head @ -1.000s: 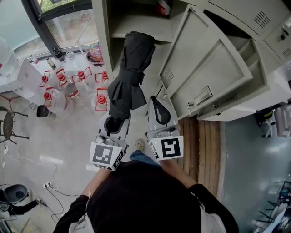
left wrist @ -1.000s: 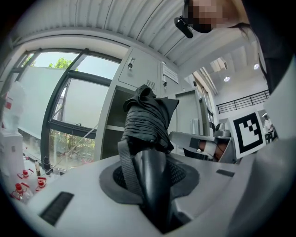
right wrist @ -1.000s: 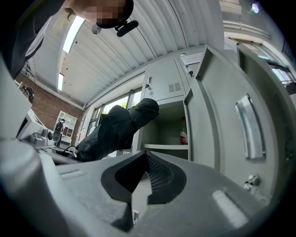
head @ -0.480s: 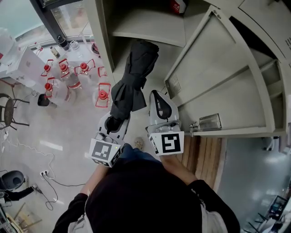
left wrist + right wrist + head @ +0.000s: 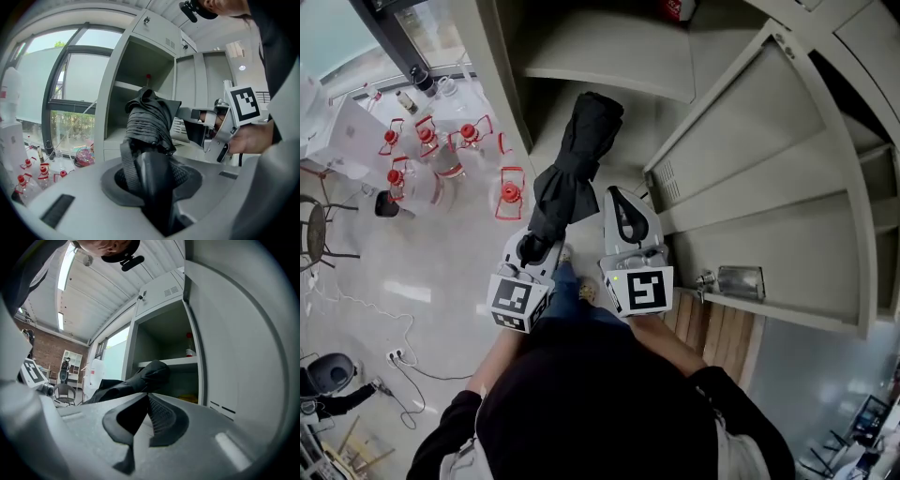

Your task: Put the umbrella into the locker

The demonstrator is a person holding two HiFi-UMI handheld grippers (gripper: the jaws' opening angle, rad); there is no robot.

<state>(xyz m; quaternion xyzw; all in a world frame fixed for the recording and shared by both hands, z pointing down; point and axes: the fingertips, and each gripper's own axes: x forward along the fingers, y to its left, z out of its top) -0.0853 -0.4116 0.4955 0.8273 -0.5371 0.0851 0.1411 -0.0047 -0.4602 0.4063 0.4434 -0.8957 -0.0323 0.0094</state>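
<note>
Left tool is clenched on the handle end of the folded black umbrella, held out ahead of the person toward the locker. The umbrella's far end lies at the mouth of the open compartment under the shelf. Right tool, just beside the umbrella, has its jaws closed together on nothing. The open locker door stands at the right. Red-capped bottles stand on the floor at the left.
</note>
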